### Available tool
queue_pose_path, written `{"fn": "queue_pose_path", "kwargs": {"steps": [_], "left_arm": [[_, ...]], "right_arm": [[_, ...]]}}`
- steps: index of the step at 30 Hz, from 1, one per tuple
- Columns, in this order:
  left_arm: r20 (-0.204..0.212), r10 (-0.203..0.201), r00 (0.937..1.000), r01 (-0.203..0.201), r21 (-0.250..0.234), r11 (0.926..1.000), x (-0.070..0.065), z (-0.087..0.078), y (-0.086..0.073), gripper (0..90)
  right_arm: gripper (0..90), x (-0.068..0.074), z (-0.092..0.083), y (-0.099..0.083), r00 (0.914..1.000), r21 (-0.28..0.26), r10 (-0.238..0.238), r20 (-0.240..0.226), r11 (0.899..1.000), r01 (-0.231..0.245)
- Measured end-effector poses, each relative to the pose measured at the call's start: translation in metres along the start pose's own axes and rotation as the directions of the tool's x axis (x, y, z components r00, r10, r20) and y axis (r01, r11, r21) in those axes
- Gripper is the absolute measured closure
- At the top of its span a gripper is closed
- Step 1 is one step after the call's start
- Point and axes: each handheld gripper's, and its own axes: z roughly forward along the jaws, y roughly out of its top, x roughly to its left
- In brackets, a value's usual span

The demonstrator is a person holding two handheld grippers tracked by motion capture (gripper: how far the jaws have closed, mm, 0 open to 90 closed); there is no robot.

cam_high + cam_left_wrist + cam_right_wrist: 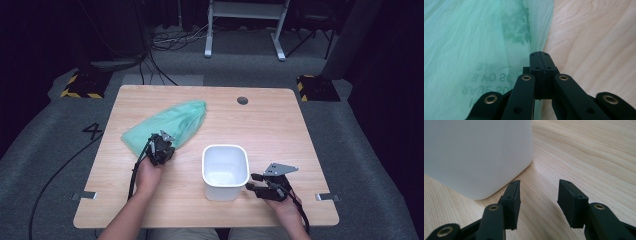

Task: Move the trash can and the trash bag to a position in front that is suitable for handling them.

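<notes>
The left gripper pinches the green bag's edge on the table's left, the right gripper waits spread beside the bin, so lining it looks barely begun.

— What's your left gripper resting against?

— Thin, translucent green plastic bag, finely crinkled with a soft sheen and faded print, lying toward the far left corner of your worktop.

— And the worktop itself?

— Pale wood-grain table top, smooth and matt, its grain lines plain to see.

— The container near the front edge?

— White square plastic tub, smooth and matt outside, slightly glossy inside.

— Your gripper parts?

— Matt black plastic links with brass-coloured rivets; the right gripper has dull, rubbery-looking pads and a grey metal-looking plate on top.
</notes>
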Motion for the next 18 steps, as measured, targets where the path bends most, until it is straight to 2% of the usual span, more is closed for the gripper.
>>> {"fn": "queue_pose_path", "kwargs": {"steps": [6, 7, 8, 15, 18], "left_arm": [[0.018, 0.026, 0.9995, -0.026, -0.013, 0.9996, -0.008, -0.026, -0.026, 89.8], [0.018, 0.026, 0.9995, -0.026, -0.013, 0.9996, -0.008, -0.026, -0.026, 89.7], [0.033, 0.030, 0.9990, -0.030, -0.010, 0.9995, -0.010, -0.032, -0.036, 89.7], [0.023, 0.050, 0.9985, -0.050, -0.011, 0.9987, -0.015, -0.057, -0.067, 89.7], [-0.015, 0.054, 0.9984, -0.054, -0.008, 0.9985, -0.012, -0.068, -0.080, 89.6]], "right_arm": [[52.9, -0.002, 0.003, 0.002, 0.9999, -0.002, 0.001, -0.010, 1.000, -0.001], [52.9, -0.002, 0.003, 0.002, 0.9999, -0.002, 0.001, -0.010, 1.000, -0.001], [52.7, -0.003, 0.005, 0.003, 0.9999, -0.001, 0.003, -0.012, 1.000, -0.003], [52.8, -0.010, 0.001, 0.005, 0.9999, -0.016, 0.014, -0.006, 1.000, -0.014], [52.8, -0.013, -0.001, 0.004, 0.9998, -0.017, 0.019, -0.001, 1.000, -0.019]]}}
